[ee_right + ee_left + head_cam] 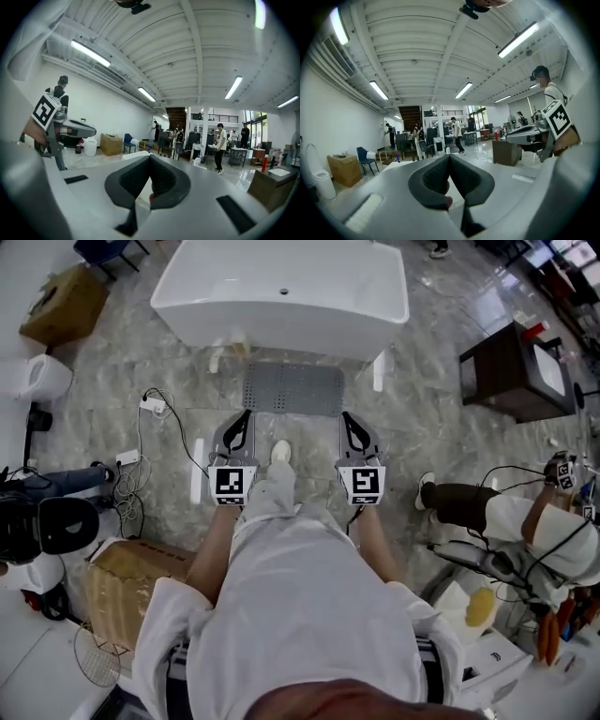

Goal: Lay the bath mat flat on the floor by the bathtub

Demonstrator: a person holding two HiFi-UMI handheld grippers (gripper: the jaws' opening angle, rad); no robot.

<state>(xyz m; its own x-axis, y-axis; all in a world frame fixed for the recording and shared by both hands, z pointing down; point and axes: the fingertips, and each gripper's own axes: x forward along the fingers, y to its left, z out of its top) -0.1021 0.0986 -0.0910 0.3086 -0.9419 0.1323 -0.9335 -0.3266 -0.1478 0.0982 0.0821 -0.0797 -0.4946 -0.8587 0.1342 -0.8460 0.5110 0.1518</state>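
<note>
The grey bath mat (293, 388) lies flat on the marble floor, right in front of the white bathtub (281, 292). My left gripper (246, 414) and right gripper (345, 416) hang side by side just short of the mat's near edge, both pointing toward the tub. Each is shut with nothing between its jaws. In the left gripper view, the left gripper's (449, 157) dark pads meet in a closed line. The right gripper view shows the right gripper (150, 157) closed the same way. Both gripper views look out level across the room, so the mat is hidden in them.
A cardboard box (64, 301) and a toilet (37, 379) stand at the far left. A power strip with cables (150, 407) lies left of the mat. A dark cabinet (511, 367) stands at the right, with a seated person (525, 531) below it. Another box (127, 587) is at lower left.
</note>
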